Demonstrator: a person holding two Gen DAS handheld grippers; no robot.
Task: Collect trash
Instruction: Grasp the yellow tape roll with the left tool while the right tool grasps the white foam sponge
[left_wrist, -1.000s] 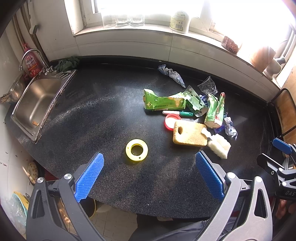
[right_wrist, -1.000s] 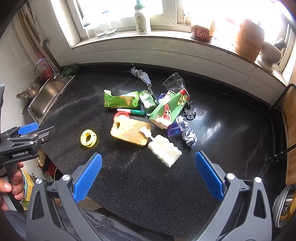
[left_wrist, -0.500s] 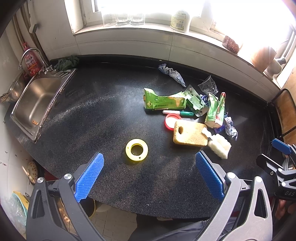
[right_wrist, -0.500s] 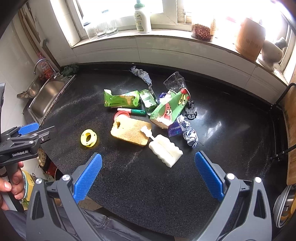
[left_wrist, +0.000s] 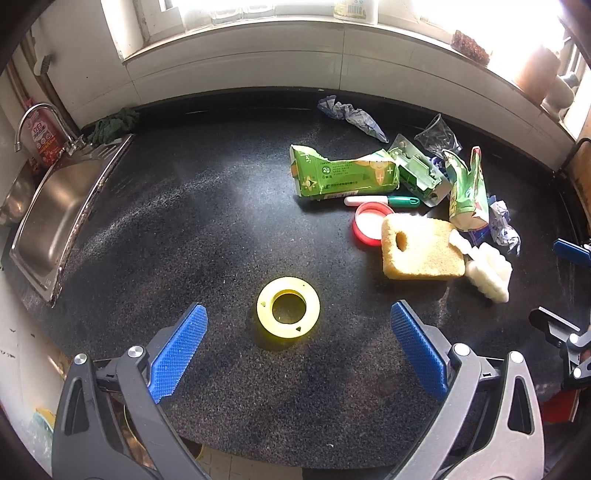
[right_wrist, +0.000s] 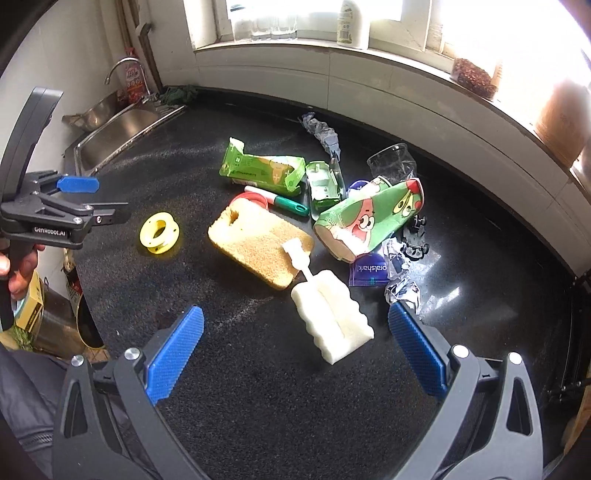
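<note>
A: Hand-held grippers?
B: Left hand-held gripper (left_wrist: 297, 339) and right hand-held gripper (right_wrist: 295, 341) both spread, empty.
A: Trash?
B: Cartons (right_wrist: 264, 171), wrappers (right_wrist: 400, 284) on table (right_wrist: 258, 369), beside sponge (right_wrist: 258, 243); yellow ring (left_wrist: 288, 307) apart.

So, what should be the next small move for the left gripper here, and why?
Probably lower the left gripper straight onto the yellow ring. Its jaws stand open and empty, and the ring lies flat on the black counter between them, apart from the other trash.
</note>
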